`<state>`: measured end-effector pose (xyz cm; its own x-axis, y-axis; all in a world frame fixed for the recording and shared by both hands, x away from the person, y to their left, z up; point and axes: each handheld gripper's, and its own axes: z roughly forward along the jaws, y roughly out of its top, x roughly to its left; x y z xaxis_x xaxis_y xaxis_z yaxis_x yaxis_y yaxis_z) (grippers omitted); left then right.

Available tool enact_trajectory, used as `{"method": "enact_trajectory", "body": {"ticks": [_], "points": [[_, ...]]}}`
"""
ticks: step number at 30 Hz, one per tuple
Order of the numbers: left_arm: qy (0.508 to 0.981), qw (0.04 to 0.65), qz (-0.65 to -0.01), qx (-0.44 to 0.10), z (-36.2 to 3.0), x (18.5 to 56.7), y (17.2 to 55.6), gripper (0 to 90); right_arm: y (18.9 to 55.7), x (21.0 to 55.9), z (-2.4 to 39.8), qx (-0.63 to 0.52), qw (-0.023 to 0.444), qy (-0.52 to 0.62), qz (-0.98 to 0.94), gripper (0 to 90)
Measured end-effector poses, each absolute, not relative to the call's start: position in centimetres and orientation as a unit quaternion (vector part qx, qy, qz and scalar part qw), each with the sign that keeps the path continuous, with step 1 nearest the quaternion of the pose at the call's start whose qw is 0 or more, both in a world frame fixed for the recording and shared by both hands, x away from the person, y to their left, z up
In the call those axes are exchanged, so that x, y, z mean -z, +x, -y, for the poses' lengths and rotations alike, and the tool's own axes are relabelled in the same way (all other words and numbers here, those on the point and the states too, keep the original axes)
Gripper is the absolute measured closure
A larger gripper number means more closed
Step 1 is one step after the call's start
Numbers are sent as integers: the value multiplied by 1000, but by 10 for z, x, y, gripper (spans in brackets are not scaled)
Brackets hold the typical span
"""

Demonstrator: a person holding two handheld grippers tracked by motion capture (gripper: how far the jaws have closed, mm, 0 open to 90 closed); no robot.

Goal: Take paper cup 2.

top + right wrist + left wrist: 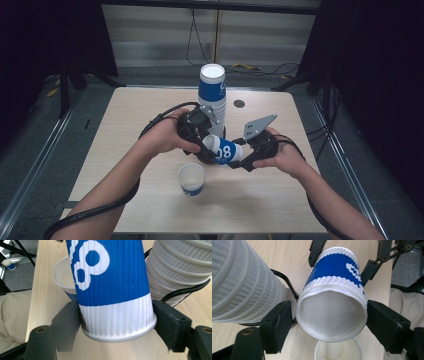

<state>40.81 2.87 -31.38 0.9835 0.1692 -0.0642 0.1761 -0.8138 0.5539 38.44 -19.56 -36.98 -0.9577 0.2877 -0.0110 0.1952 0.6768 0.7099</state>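
Both tongs meet at mid-frame in the high view, over the pale worktop. Left tongs grip the blue-and-white cup at its open rim — squeezed slightly out of round. Right tongs clamp the same cup at its base end; it lies tilted between them, off the worktop. Just above centre stands the tall cup stack, touching distance from the left tongs. Below centre sits a single open cup, upright.
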Motion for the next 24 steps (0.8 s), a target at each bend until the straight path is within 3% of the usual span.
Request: {"method": "enact_trajectory", "body": {"ticks": [24], "points": [[955,285,-86,20,-25,319,406,292,383,371,195,-380,61,121,-915,250]]}}
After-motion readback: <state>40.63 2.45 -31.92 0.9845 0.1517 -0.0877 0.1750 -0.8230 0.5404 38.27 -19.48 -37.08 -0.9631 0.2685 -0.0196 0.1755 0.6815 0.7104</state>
